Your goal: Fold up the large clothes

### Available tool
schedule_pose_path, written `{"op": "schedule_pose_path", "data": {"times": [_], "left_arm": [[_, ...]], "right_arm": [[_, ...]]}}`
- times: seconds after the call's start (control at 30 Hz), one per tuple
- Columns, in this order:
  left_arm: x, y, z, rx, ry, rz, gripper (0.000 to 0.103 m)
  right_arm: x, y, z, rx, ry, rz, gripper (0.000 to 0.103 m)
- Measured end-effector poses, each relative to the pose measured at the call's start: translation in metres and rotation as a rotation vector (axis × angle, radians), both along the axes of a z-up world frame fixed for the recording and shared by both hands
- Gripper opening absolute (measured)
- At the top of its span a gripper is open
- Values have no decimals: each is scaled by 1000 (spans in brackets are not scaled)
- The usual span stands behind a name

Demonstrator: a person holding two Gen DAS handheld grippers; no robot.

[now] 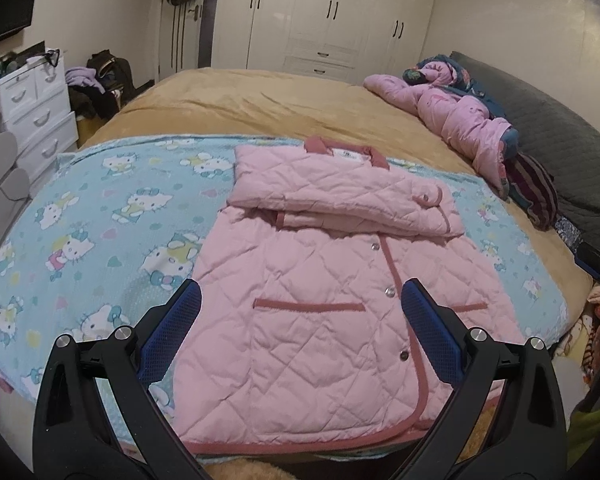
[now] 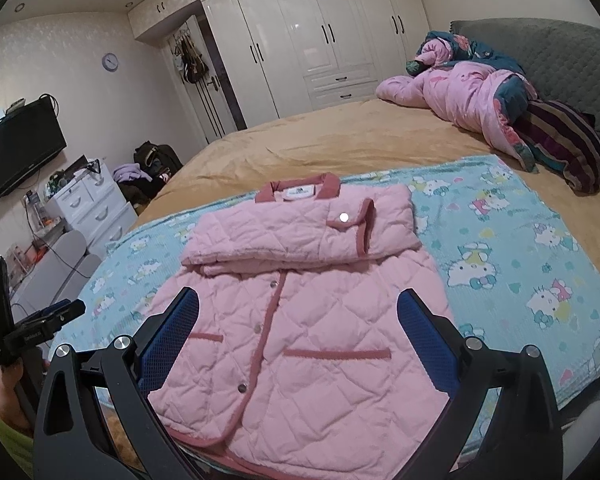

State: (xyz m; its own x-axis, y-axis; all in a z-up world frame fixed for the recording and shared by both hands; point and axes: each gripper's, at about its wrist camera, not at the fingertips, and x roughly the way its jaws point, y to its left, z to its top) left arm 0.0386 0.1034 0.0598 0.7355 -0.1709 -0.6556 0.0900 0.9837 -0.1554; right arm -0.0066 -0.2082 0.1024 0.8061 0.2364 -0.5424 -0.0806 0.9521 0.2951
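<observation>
A pink quilted jacket (image 1: 312, 300) (image 2: 300, 340) lies front up on a light blue cartoon-print blanket (image 1: 100, 220) (image 2: 520, 240) spread over the bed. Both sleeves are folded across its chest in a band just under the dark pink collar. My left gripper (image 1: 302, 300) hangs open above the lower part of the jacket, its blue pads wide apart and holding nothing. My right gripper (image 2: 298, 312) is open too, hovering over the jacket's lower half without touching it. The left gripper (image 2: 40, 328) also shows at the left edge of the right wrist view.
A tan bedspread (image 1: 260, 100) covers the bed beyond the blanket. A crumpled pink quilt (image 1: 452, 112) (image 2: 480, 92) and a striped cloth (image 2: 568, 148) lie near the grey headboard (image 2: 540, 48). White drawers (image 1: 36, 108), a wall TV (image 2: 20, 152) and white wardrobes (image 2: 320, 40) stand around.
</observation>
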Motion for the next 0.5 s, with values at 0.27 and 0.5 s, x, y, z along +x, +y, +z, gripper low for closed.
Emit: {"op": "schedule_pose_path", "data": {"times": [0.27, 0.5], "left_arm": [[-9, 6, -26, 34, 55, 19, 94], [-14, 19, -53, 62, 116, 44, 94]], "right_arm": [[-8, -10, -31, -21, 61, 1, 99], [-16, -20, -66, -28, 133, -9, 99]]}}
